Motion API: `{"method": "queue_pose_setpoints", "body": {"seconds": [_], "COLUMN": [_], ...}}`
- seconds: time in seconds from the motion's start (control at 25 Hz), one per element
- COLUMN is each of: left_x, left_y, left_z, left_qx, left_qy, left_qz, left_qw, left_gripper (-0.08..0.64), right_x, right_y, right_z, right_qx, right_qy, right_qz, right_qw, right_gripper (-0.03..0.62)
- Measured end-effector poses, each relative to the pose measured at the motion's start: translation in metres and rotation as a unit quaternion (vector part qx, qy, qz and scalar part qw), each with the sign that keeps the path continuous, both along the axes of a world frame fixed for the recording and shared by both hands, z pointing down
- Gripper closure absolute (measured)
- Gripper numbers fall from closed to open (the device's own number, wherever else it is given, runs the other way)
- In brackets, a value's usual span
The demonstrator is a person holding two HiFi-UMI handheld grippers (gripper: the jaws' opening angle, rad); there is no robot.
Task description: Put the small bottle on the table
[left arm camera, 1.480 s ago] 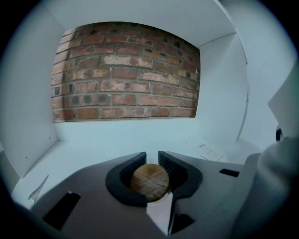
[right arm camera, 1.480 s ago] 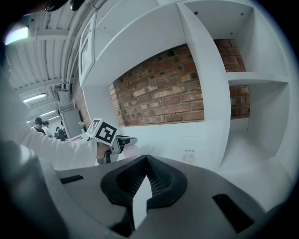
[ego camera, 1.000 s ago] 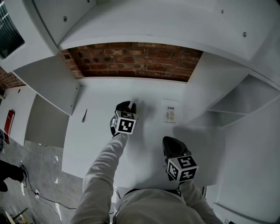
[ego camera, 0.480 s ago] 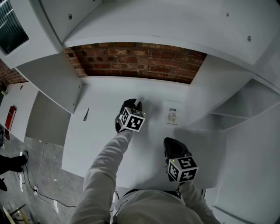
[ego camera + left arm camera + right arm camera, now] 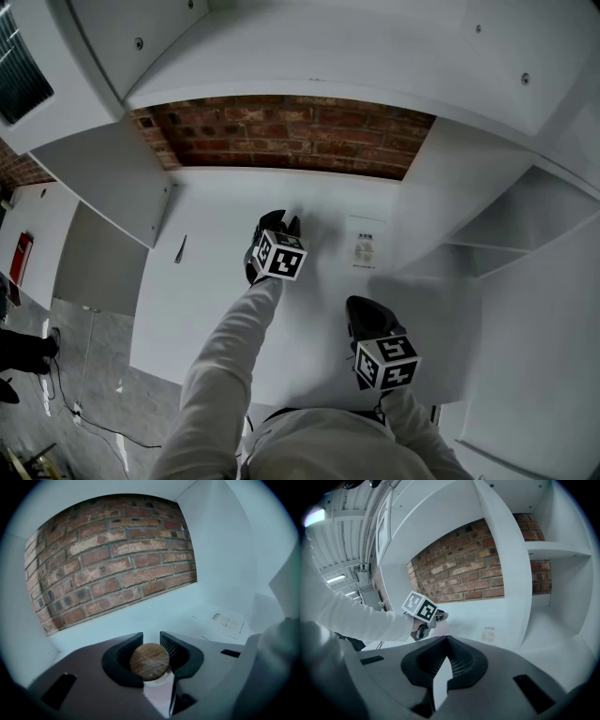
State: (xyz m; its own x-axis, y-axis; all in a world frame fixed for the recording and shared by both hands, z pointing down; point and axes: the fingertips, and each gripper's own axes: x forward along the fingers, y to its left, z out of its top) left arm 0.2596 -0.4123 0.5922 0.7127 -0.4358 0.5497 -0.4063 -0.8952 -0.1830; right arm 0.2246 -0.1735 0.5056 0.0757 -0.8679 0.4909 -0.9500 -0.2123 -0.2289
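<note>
The small bottle (image 5: 149, 662) has a round wooden stopper and a pale body; in the left gripper view it stands between the jaws of my left gripper (image 5: 151, 639). Those jaws have just been opening and the pads now sit just off the bottle. In the head view my left gripper (image 5: 281, 223) is low over the white table (image 5: 216, 309), near its middle, and hides the bottle. My right gripper (image 5: 361, 306) hovers nearer the front edge, shut and empty, its fingertips meeting (image 5: 446, 639). From the right gripper view, the left gripper (image 5: 437, 617) shows ahead on the left.
A printed paper sheet (image 5: 364, 246) lies flat on the table just right of the left gripper. A small dark item (image 5: 181, 248) lies at the table's left. A brick wall (image 5: 281, 131) closes the back. White shelf panels (image 5: 487, 239) stand at the right, and a white cabinet side (image 5: 103, 178) at the left.
My left gripper has shifted a little to the right and further in over the table, with a slight roll. The right gripper has stayed still.
</note>
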Motion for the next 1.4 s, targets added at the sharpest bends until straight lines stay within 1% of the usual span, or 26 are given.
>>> {"method": "queue_pose_setpoints", "body": {"seconds": [0.12, 0.2, 0.28, 0.4, 0.52, 0.6, 0.68, 0.92, 1.08, 1.24, 1.4], "left_x": [-0.003, -0.003, -0.004, -0.011, -0.017, -0.023, -0.031, -0.067, -0.095, -0.125, -0.151], "left_y": [-0.002, -0.001, 0.001, 0.006, 0.007, 0.012, 0.018, 0.035, 0.049, 0.056, 0.066], "left_z": [-0.001, -0.005, -0.013, -0.031, -0.063, -0.081, -0.094, -0.1, -0.104, -0.099, -0.099], "left_qx": [-0.001, -0.002, -0.003, 0.0, 0.015, 0.012, 0.006, -0.001, -0.015, -0.03, -0.043], "left_qy": [0.005, 0.019, 0.04, 0.071, 0.113, 0.137, 0.152, 0.185, 0.202, 0.209, 0.216], "left_qz": [-0.005, -0.007, -0.008, -0.017, -0.029, -0.03, -0.028, -0.036, -0.053, -0.077, -0.094], "left_qw": [1.0, 0.9998, 0.9992, 0.9973, 0.993, 0.9901, 0.988, 0.9821, 0.9778, 0.9744, 0.971], "left_gripper": [0.43, 0.407, 0.393, 0.393, 0.393, 0.393, 0.394, 0.408, 0.433, 0.468, 0.474], "right_x": [0.002, 0.004, 0.005, 0.004, 0.003, 0.002, -0.001, -0.009, -0.011, -0.019, -0.027], "right_y": [0.001, 0.002, 0.002, 0.002, 0.002, 0.002, 0.0, 0.0, 0.0, 0.0, 0.0], "right_z": [0.001, 0.001, 0.001, 0.0, -0.001, -0.002, -0.003, -0.009, -0.013, -0.016, -0.019], "right_qx": [0.0, 0.0, 0.0, 0.002, 0.006, 0.008, 0.01, 0.018, 0.022, 0.026, 0.031], "right_qy": [-0.003, -0.002, 0.0, -0.002, -0.003, -0.002, 0.001, 0.004, 0.007, 0.008, 0.011], "right_qz": [0.002, 0.002, 0.001, 0.003, 0.004, 0.002, -0.002, -0.008, -0.015, -0.023, -0.03], "right_qw": [1.0, 1.0, 1.0, 1.0, 1.0, 1.0, 1.0, 1.0, 1.0, 0.999, 0.999], "right_gripper": [0.565, 0.565, 0.565, 0.565, 0.565, 0.565, 0.565, 0.565, 0.565, 0.565, 0.565]}}
